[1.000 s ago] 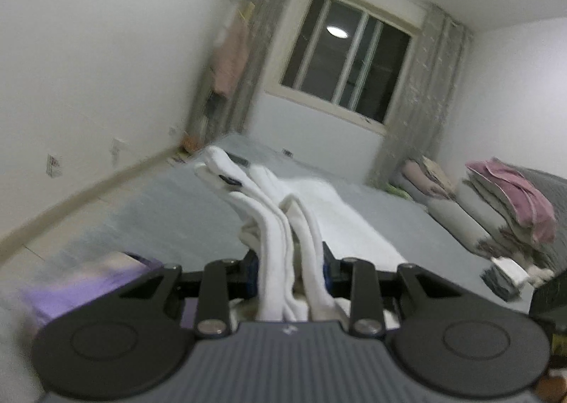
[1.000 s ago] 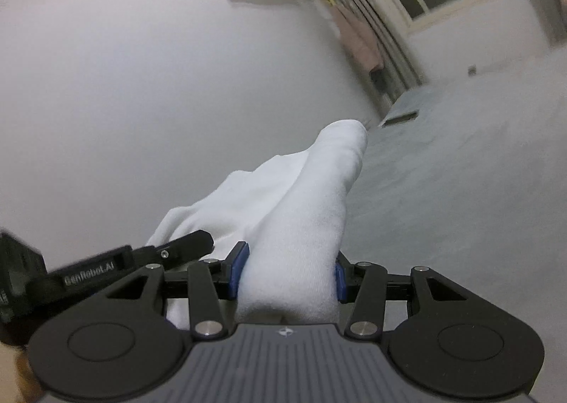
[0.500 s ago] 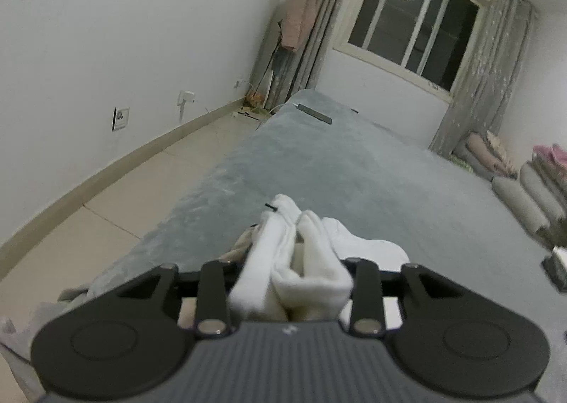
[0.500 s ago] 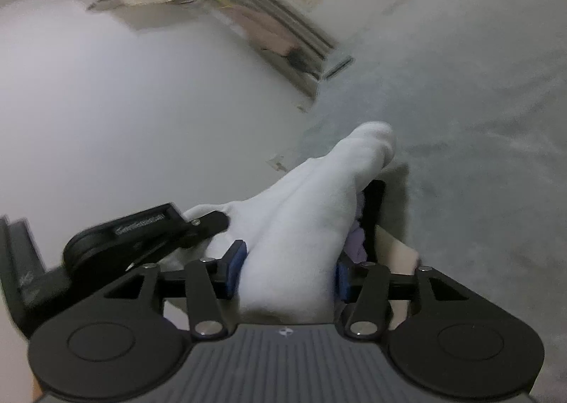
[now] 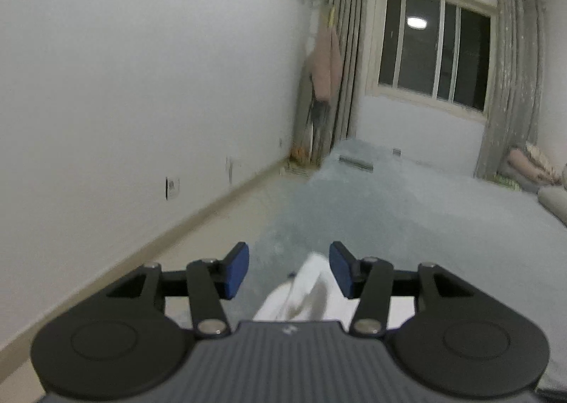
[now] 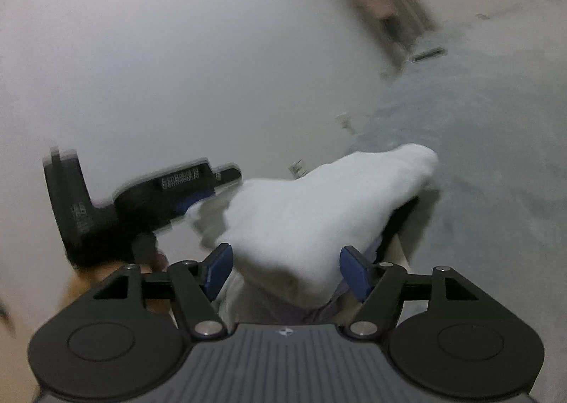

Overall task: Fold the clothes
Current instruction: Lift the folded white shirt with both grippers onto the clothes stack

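Both grippers just opened: left gripper (image 5: pixel 288 270) and right gripper (image 6: pixel 285 270) slack around white garment (image 6: pixel 319 211), pads clear. Lying bunched on grey bed (image 5: pixel 443 225). Release step, probably; next, backing away cleanly.

Both jaws have just been opening: the left gripper (image 5: pixel 288 270) is standing clear around the white garment (image 6: pixel 319 211), the right gripper (image 6: pixel 285 270) likewise straddling it loosely.
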{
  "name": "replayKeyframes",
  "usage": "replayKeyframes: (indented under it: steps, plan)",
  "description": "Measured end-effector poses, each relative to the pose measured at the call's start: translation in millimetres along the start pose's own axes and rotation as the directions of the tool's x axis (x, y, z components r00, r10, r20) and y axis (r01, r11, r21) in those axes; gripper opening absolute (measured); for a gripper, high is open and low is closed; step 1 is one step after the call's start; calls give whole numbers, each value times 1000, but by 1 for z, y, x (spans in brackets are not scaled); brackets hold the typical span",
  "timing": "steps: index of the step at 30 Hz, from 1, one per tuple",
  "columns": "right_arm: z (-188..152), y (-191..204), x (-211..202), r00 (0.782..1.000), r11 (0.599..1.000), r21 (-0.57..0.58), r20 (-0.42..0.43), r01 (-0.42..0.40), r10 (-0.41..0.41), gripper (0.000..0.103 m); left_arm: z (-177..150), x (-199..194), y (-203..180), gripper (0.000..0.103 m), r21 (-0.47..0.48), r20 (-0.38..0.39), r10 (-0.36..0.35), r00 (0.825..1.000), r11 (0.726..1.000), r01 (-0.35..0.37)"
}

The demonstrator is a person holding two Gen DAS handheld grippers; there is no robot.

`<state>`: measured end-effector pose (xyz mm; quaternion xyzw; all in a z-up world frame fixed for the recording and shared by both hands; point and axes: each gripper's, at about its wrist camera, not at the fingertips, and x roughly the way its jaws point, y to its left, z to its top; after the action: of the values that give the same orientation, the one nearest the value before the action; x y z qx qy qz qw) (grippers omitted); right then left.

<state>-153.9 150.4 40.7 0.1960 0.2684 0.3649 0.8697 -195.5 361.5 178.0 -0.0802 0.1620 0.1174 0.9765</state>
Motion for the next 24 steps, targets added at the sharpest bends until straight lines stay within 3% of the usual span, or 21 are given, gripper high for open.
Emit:
replayKeyframes:
  steps: [4, 8, 10, 12, 18, 21, 24]
  plan:
    - [11, -2, -3, 996, 979, -201, -85, 7, -25, 70, -5, -42, -14, 76, 0, 41, -27, 999, 1000, 28]
    - [15, -5, -10, 987, 928, -371, -157, -30, -31, 81, -31, -68, -37, 85, 40, 13, 10, 1000, 999, -11]
    - [12, -11, -15, 982, 906, -420, -185, -50, -31, 85, -44, -76, -49, 100, 67, -13, 26, 1000, 997, -25]
    - [8, -18, -17, 978, 899, -434, -206, -64, -30, 89, -57, -86, -62, 102, 102, -41, 35, 999, 994, -31]
    - [-4, -38, -8, 967, 925, -372, -256, -82, -17, 92, -74, -98, -85, 103, 151, -74, 98, 992, 985, -86]
    - [-3, -40, -8, 968, 925, -372, -249, -80, -16, 103, -80, -96, -87, 103, 151, -105, 136, 985, 981, -119]
    - [1, -45, -12, 972, 935, -353, -232, -47, -39, 103, -87, -93, -93, 103, 165, -129, 182, 975, 973, -160]
